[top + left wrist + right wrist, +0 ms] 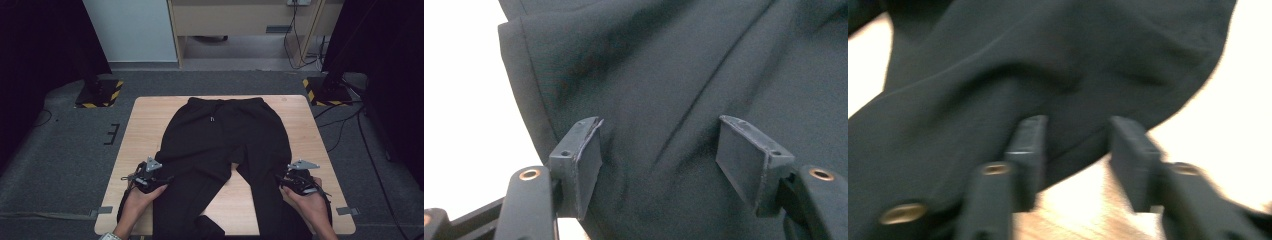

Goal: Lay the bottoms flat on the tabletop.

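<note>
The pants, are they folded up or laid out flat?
Laid out flat: the black pants lie spread on the table, both legs apart.

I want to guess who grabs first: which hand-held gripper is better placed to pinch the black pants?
Probably the right hand-held gripper: the black pants' edge lies between its narrower jaws.

The black pants (220,145) are soft cloth. They look matt, not shiny, with small folds and wrinkles. A thin cord (212,119) near the top of the pants has a little shiny tip.

The table (145,125) under the pants is light wood, smooth and a bit pale.

The left gripper (659,150) has dull dark plastic pads with brassy metal rings near them. The right gripper (1075,145) looks the same.

The floor (60,150) around the table is grey, rough carpet.
</note>
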`<state>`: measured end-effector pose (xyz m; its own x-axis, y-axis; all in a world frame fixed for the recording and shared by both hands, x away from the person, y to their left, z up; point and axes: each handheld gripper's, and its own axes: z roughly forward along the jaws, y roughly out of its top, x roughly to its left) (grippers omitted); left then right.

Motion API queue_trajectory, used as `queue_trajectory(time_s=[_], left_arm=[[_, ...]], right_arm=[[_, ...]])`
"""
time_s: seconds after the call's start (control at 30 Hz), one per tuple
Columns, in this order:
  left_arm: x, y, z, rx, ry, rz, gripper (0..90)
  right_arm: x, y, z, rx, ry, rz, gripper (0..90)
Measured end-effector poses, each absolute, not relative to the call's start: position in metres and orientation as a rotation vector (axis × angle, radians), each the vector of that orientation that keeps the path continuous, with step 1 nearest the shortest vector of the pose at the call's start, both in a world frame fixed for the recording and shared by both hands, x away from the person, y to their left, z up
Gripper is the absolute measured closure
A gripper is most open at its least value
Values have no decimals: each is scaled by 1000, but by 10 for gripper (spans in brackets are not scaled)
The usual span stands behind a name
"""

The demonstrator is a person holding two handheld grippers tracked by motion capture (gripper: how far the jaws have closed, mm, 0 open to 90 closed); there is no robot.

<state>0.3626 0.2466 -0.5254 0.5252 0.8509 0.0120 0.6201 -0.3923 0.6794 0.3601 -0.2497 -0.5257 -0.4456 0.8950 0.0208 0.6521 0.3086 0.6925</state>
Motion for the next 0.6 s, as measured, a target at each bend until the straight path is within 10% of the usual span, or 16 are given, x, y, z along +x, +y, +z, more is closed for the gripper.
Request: queue_trajectory(time_s=[0.13, 0.6], left_arm=[[363, 246, -525, 2148, 1188, 483, 333], [363, 246, -525, 2152, 1186, 486, 333]], right_arm=[[362, -247, -524, 1364, 2271, 929, 896], [369, -268, -447, 1284, 2184, 958, 900]])
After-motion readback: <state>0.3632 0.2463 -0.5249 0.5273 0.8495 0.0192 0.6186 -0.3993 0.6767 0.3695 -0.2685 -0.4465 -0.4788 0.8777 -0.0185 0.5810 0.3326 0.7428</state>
